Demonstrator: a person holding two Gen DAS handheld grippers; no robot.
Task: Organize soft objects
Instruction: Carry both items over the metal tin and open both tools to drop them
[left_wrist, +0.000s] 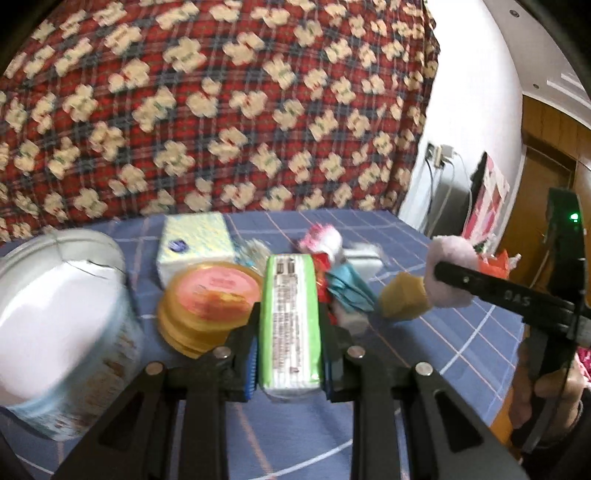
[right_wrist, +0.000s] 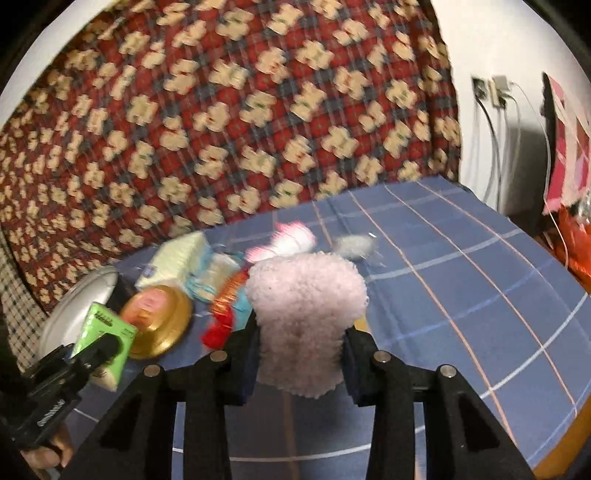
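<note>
- Left gripper (left_wrist: 288, 332): clamped on a green tissue pack (left_wrist: 290, 317), pads pressed to both long sides, pack lifted over the tabletop (left_wrist: 461, 325).
- Right gripper (right_wrist: 301, 354): closed on a pink plush toy (right_wrist: 306, 317); from the left wrist view the toy carries a yellow cone-shaped part (left_wrist: 402, 299) and hangs clear of the cloth.
- Tabletop, blue checked cloth: white tin (left_wrist: 55, 332) at left, stacked orange-lidded tubs (left_wrist: 210, 295), pale tissue box (left_wrist: 195, 247) behind them.
- Loose soft items (left_wrist: 332, 269) mid-cloth: pink-white, red and teal pieces, blurred.
- Backdrop: red patterned blanket (left_wrist: 221, 110).
</note>
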